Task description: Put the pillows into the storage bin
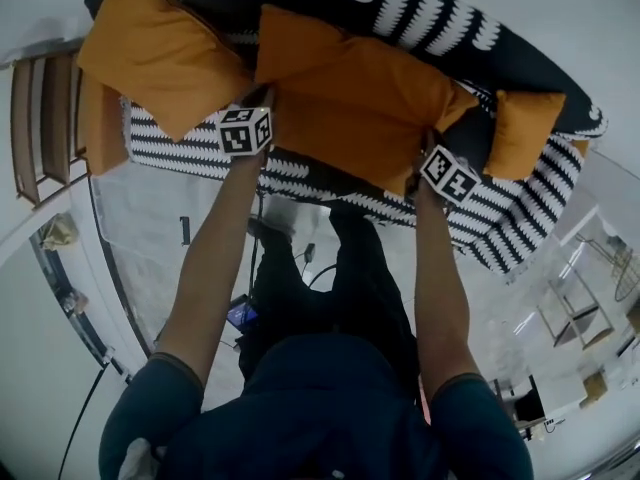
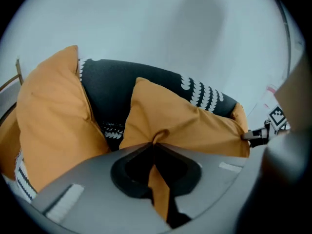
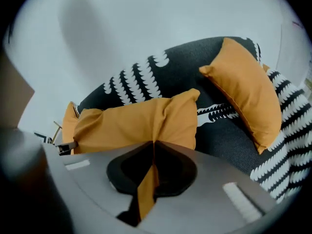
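Three orange pillows lie on a black-and-white patterned sofa (image 1: 420, 18). Both grippers hold the large middle pillow (image 1: 350, 98) by its near edge. My left gripper (image 1: 266, 100) is shut on that pillow's left corner, with a fold of orange cloth pinched between the jaws (image 2: 155, 143). At the right corner my right gripper (image 1: 432, 140) is shut on another fold (image 3: 153, 145). A second large pillow (image 1: 160, 53) leans at the sofa's left end. A smaller one (image 1: 525, 128) stands at the right end. No storage bin is in view.
A wooden slatted piece (image 1: 40, 128) stands left of the sofa. Cables and a small device (image 1: 243, 313) lie on the pale floor by the person's legs. A metal-framed stand (image 1: 570, 308) is at the right. A white wall rises behind the sofa.
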The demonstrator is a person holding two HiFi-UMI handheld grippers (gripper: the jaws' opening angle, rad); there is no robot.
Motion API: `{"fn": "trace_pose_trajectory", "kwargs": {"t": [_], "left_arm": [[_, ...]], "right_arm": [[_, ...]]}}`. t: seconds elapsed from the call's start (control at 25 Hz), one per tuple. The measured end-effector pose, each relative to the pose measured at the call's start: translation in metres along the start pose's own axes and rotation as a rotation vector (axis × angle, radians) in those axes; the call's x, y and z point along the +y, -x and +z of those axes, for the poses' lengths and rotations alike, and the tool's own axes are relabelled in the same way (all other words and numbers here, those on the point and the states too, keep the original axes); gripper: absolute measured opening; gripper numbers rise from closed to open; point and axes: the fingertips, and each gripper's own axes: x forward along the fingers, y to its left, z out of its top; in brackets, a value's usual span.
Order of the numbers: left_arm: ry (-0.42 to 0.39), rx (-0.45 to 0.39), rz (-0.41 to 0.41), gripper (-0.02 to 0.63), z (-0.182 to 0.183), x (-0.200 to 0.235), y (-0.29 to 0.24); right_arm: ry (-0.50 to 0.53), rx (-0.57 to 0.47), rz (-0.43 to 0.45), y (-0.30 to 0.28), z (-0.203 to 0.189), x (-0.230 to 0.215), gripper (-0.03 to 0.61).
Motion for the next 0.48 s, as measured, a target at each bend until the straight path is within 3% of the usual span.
{"fn": "trace_pose_trajectory", "kwargs": {"t": [0.24, 0.48], "left_arm": [[0.084, -0.099, 0.053, 0.009, -0.024, 0.05, 0.087], [0.23, -0.236, 0.141, 0.009, -0.047, 0.124, 0.185]], "right_arm": [[0.153, -0.08, 0.066, 0.03, 0.023, 0.093, 0.015], [0.317, -0.156, 0.177, 0.047, 0.036, 0.228, 0.015]]}}
